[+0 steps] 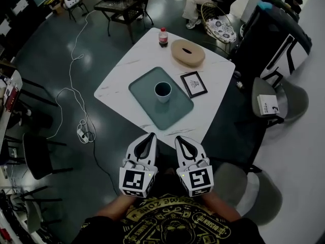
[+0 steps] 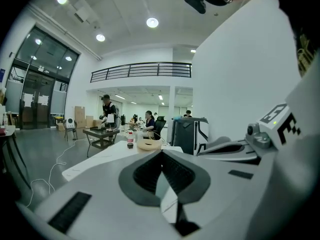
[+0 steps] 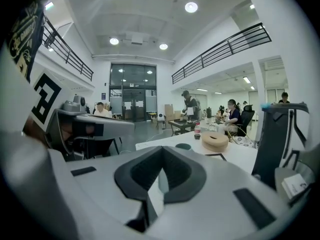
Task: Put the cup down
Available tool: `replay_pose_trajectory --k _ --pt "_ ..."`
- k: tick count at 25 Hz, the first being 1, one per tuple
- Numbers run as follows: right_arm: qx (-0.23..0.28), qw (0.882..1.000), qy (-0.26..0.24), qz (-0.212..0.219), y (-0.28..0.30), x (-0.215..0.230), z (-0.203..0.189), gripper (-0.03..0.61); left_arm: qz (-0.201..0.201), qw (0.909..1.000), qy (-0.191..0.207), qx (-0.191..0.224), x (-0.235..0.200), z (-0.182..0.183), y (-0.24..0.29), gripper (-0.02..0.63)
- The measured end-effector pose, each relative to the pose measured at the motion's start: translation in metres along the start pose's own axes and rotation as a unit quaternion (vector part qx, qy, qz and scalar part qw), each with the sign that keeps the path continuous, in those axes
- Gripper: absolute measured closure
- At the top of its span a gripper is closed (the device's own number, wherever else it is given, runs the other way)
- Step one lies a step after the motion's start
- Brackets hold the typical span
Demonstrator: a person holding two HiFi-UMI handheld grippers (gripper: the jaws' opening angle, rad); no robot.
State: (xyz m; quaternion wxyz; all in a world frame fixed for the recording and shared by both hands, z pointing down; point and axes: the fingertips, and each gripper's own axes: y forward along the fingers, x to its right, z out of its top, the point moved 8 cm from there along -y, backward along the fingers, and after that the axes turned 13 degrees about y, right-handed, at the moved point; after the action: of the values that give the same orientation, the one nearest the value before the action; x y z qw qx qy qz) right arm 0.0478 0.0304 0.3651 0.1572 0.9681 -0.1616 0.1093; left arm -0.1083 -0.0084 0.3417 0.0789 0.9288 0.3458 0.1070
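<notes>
I recorded a dark glossy floor [image 1: 43, 55], a white cable [image 1: 76, 57] trailing at ten o'clock, a black table [image 1: 124, 4] at twelve, and lit recessed ceiling lights [image 2: 152, 22].

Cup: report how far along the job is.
Done: the cup stands upright on the tray on the table, untouched. In hand: nothing; left tongs and right tongs are shut, empty, well clear of the cup. Left: apparently nothing.

The cup [image 1: 163, 91] stood on the tray [image 1: 144, 99] on the table [image 1: 137, 60]; the frame [image 1: 194, 84] lay right, the bottle [image 1: 163, 36] behind.
</notes>
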Motion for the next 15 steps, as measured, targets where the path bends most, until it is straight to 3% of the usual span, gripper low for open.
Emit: replay_pose_trajectory --k 6,15 --pt "0.004 1.0 0.007 -0.007 -0.022 -0.003 -0.005 0.572 0.002 1.0 0.005 0.005 0.012 0.005 -0.016 0.603" --pt "0.019 0.999 0.004 -0.032 -0.044 -0.023 -0.002 0.572 -0.026 0.9992 0.015 0.026 0.013 0.014 -0.033 0.603"
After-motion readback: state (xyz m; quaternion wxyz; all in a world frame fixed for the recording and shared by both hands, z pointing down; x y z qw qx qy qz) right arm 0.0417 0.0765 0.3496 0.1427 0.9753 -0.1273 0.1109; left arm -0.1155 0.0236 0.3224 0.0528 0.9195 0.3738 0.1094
